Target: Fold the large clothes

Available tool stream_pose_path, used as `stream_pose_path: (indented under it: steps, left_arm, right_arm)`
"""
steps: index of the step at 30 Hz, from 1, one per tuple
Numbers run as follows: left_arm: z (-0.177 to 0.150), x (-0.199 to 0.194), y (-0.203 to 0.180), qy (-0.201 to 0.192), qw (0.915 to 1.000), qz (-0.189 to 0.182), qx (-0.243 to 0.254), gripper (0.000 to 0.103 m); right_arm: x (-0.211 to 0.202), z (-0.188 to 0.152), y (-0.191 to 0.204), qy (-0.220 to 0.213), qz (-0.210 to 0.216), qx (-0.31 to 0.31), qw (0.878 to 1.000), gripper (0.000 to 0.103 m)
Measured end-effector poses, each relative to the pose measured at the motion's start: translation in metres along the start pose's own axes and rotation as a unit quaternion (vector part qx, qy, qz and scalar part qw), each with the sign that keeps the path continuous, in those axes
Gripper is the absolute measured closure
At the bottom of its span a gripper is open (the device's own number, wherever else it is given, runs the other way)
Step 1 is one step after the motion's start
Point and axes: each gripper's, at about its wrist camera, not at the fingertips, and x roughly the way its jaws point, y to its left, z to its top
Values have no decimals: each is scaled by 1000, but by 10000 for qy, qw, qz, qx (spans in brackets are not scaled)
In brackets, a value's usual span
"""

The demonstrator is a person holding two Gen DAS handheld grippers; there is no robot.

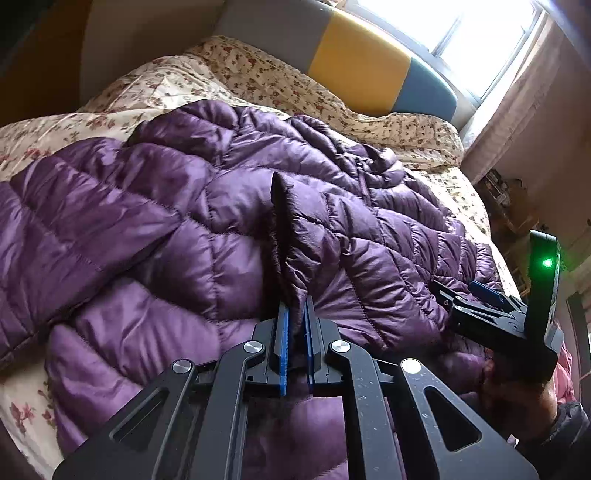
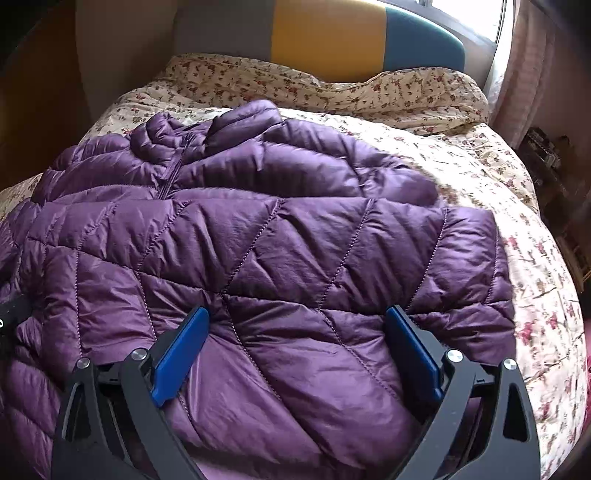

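Note:
A large purple quilted down jacket [image 1: 221, 206] lies spread on the bed; it also fills the right wrist view [image 2: 280, 236], zipper and collar toward the headboard. My left gripper [image 1: 295, 314] is shut on a raised fold of the jacket's fabric, which stands up in a ridge between the blue pads [image 1: 283, 332]. My right gripper [image 2: 295, 325] is open, its blue pads [image 2: 181, 347] wide apart and resting over the jacket's near edge. The right gripper also shows in the left wrist view [image 1: 476, 295], at the right on the jacket's edge.
The bed is covered by a floral quilt [image 2: 461, 162]. A headboard with grey, yellow and blue panels [image 1: 362, 62] stands at the far end. A bright window [image 1: 480, 33] and pink curtain [image 2: 532, 62] are at the right. Cluttered shelves [image 1: 509, 199] stand beside the bed.

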Motion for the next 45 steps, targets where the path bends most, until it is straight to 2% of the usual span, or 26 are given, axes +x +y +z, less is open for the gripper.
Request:
stream_pose_path:
  steps: [3, 4, 5, 6, 7, 8, 11, 15, 17, 19, 23, 27, 30, 38, 43, 44, 45]
  left_arm:
    - [-1, -3, 1, -52, 10000, 33, -32, 95]
    - [-1, -7, 0, -92, 9999, 66, -35, 91]
    - [-2, -9, 0, -133, 9998, 111, -71, 68]
    - [-4, -17, 1, -278, 9994, 116, -166, 37]
    - [-6, -24, 1, -441, 9987, 123, -226, 28]
    - [-7, -31, 0, -605, 9977, 203, -228, 27]
    - [-4, -38, -9, -724, 9970, 248, -108, 30]
    - [7, -24, -36, -570, 9975, 230, 348, 50]
    - [12, -12, -44, -428, 9980, 174, 439, 52]
    - [14, 3, -49, -276, 9982, 251, 478, 52]
    - [14, 22, -45, -130, 9980, 402, 476, 52]
    - [11, 28, -36, -82, 9987, 363, 348, 52]
    - [8, 32, -31, -74, 9990, 320, 310, 52]
    - [4, 35, -26, -154, 9993, 241, 226, 52]
    - [2, 11, -14, -143, 9997, 12, -200, 52]
    - [0, 3, -12, -166, 9995, -2, -271, 52]
    - [-4, -9, -7, -207, 9990, 86, -379, 43]
  right_arm:
    - [10, -4, 6, 12, -55, 27, 10000, 6]
    - [12, -5, 7, -11, -80, 20, 10000, 6]
    - [14, -5, 8, -25, -83, 40, 10000, 6]
    - [15, -5, 6, -36, -72, 65, 9999, 6]
    - [16, -6, 6, -50, -56, 88, 9999, 5]
    - [16, -7, 6, -56, -47, 98, 9999, 5]
    - [17, -7, 5, -74, -22, 123, 9999, 5]
    - [13, -3, 2, -1, 41, 115, 9999, 4]
    - [8, -1, 0, 61, 131, 62, 9999, 4]
    - [-5, 1, -11, -21, 245, 172, 9996, 4]
    - [-24, 7, -42, -324, 90, 551, 9979, 4]
    - [-8, 9, -68, -92, -111, 862, 9962, 5]
    - [6, 4, -63, 17, -242, 764, 9968, 5]
    - [22, -3, -49, -56, -636, 553, 9964, 3]
    - [24, -6, -51, -120, -655, 543, 9963, 3]
    - [24, -6, -51, -128, -669, 537, 9962, 3]
    - [23, -6, -51, -132, -670, 537, 9962, 3]
